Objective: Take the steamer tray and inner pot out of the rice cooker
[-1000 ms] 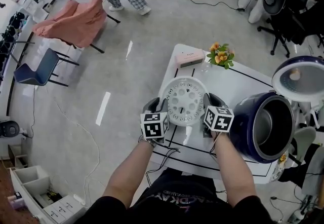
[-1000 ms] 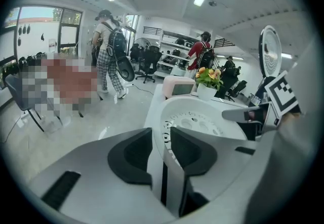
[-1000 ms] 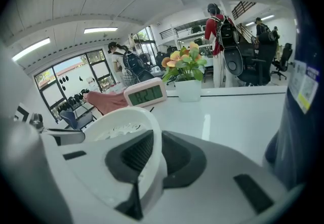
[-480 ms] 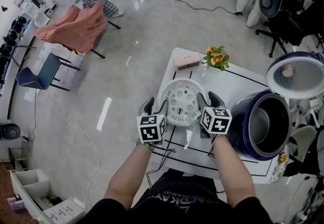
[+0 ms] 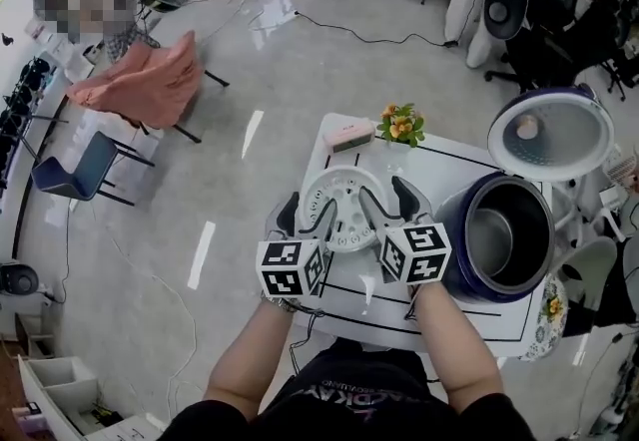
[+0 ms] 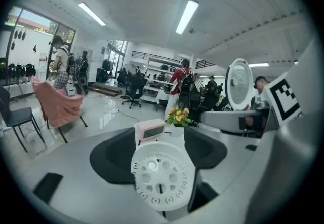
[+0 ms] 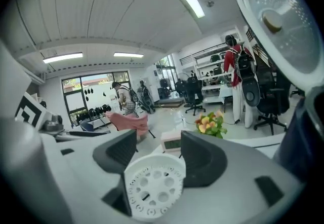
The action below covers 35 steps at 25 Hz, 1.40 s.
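The white perforated steamer tray [image 5: 344, 205] lies flat on the white table [image 5: 469, 321], left of the dark blue rice cooker [image 5: 451, 259]. The cooker's lid [image 5: 547, 135] stands up, and the metal inner pot [image 5: 491, 232] sits inside. My left gripper [image 5: 303, 215] and right gripper [image 5: 392, 202] hover side by side above the tray's near edge. Both sets of jaws have just been opening and grip nothing. In the left gripper view the tray [image 6: 161, 171] lies low between the open jaws [image 6: 161, 147]. The right gripper view shows the tray [image 7: 153, 185] the same way.
A pink clock [image 5: 347, 136] and a small pot of flowers [image 5: 399, 123] stand at the table's far edge. Beyond are a chair draped in pink cloth [image 5: 150, 75], office chairs and people on the floor. The table's left edge is just left of the tray.
Both grippers have let go of the tray's rim, opened wide and risen toward the camera. The tray stays flat on the table.
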Available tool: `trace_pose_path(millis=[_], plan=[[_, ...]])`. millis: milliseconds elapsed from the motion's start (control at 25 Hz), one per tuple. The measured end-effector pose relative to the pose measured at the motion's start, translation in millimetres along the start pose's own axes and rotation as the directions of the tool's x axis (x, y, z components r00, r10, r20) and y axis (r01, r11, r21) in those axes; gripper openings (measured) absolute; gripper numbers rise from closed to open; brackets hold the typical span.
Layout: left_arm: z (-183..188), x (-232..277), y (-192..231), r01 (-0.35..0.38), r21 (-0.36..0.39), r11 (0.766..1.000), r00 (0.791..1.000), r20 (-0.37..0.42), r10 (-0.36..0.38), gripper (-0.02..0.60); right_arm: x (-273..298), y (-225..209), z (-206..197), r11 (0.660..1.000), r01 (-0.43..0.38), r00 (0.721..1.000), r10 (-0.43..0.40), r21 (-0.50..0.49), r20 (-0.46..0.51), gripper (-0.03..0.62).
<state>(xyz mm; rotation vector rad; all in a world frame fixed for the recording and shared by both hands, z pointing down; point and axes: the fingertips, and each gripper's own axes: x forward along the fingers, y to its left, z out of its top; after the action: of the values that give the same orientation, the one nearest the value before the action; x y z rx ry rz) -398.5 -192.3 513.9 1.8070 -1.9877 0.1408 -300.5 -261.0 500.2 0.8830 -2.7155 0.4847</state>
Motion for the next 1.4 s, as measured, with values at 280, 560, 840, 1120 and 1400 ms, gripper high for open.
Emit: trace_pose_path(millis=[280, 560, 840, 1120, 1400], plan=[[62.6, -29.0, -71.8, 0.125, 0.066, 0.99, 0.984, 0.119, -0.132, 0.296, -72.4, 13.3, 70.6, 1.0, -0.008, 0.988, 0.012, -0.028, 0.155, 0.264], [94.7, -37.5, -162.4, 0.258, 0.134, 0.957, 0.949, 0.149, -0.277, 0.296, -149.7, -12.0, 116.0, 0.998, 0.067, 0.964, -0.059, -0.022, 0.261, 0.264], [92.9, -32.5, -250.0, 0.356, 0.19, 0.915, 0.915, 0.129, -0.383, 0.296, -223.7, -70.2, 125.2, 0.984, 0.18, 0.936, -0.174, 0.008, 0.306, 0.264], [77.0, -21.4, -317.4, 0.414, 0.209, 0.886, 0.893, 0.094, -0.439, 0.296, -282.4, -136.0, 109.6, 0.957, 0.287, 0.911, -0.288, 0.05, 0.296, 0.264], [51.2, -9.7, -355.1, 0.406, 0.221, 0.887, 0.902, 0.059, -0.428, 0.296, -321.1, -196.4, 72.0, 0.929, 0.358, 0.899, -0.37, 0.094, 0.236, 0.264]])
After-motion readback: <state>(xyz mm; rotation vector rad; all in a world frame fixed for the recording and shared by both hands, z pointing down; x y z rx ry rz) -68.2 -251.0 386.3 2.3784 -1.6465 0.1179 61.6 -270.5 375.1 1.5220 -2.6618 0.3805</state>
